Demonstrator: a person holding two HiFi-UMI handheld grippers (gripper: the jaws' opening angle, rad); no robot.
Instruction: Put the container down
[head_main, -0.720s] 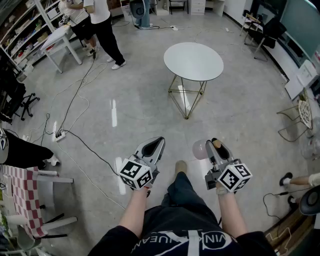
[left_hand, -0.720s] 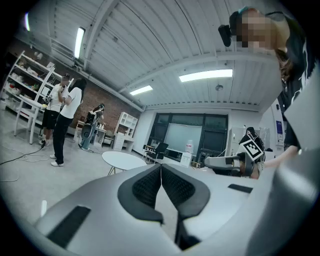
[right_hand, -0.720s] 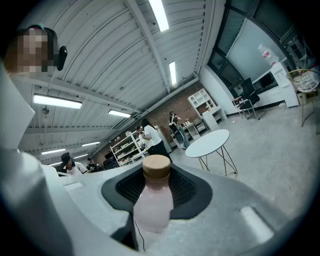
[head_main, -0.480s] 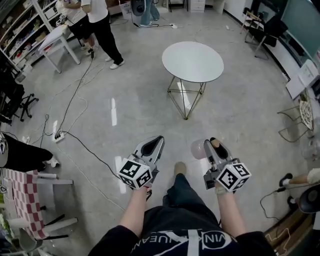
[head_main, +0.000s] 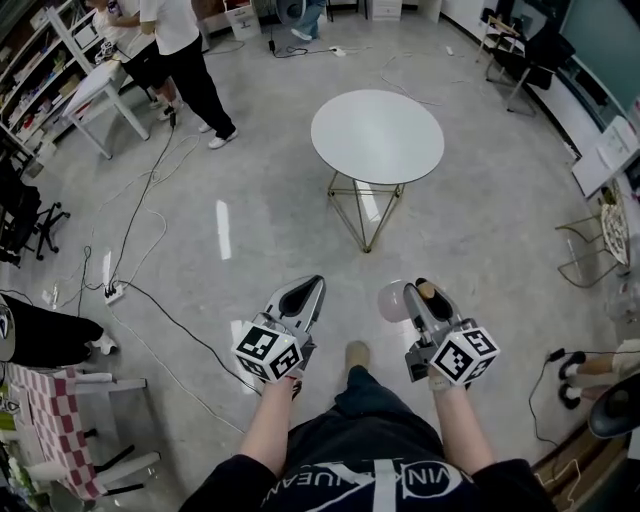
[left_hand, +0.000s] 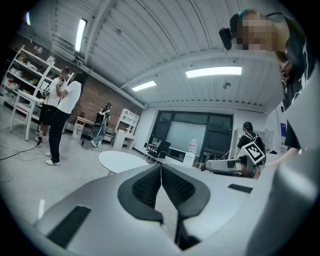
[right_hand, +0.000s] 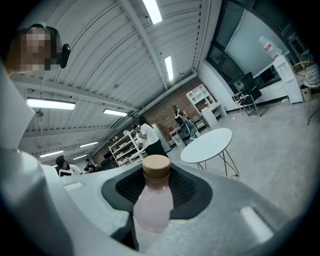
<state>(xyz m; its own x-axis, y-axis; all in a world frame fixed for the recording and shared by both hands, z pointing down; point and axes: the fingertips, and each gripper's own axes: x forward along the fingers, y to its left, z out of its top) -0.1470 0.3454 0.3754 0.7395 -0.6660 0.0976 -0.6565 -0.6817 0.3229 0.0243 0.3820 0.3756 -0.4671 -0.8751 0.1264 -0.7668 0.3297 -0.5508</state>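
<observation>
A pale pink bottle (head_main: 393, 300) with a tan cap (right_hand: 156, 166) is the container; it stands upright between the jaws in the right gripper view. My right gripper (head_main: 420, 295) is shut on its body (right_hand: 152, 200), held over the floor in front of the person's legs. My left gripper (head_main: 308, 290) hangs beside it on the left, shut, its ribbed pads (left_hand: 145, 185) meeting with nothing between them. A round white table (head_main: 377, 135) on thin wire legs stands ahead, well beyond both grippers; it also shows as the round table (right_hand: 207, 145) past the bottle.
Two people (head_main: 175, 50) stand at the far left by a white bench and shelves. Cables (head_main: 150, 220) and a power strip (head_main: 113, 293) lie on the grey floor at left. A checkered-cloth chair (head_main: 50, 420) is near left, a wire stand (head_main: 590, 240) at right.
The view has shifted slightly and the round table sits a bit lower and further left. Both grippers keep their pose, the bottle still in the right one.
</observation>
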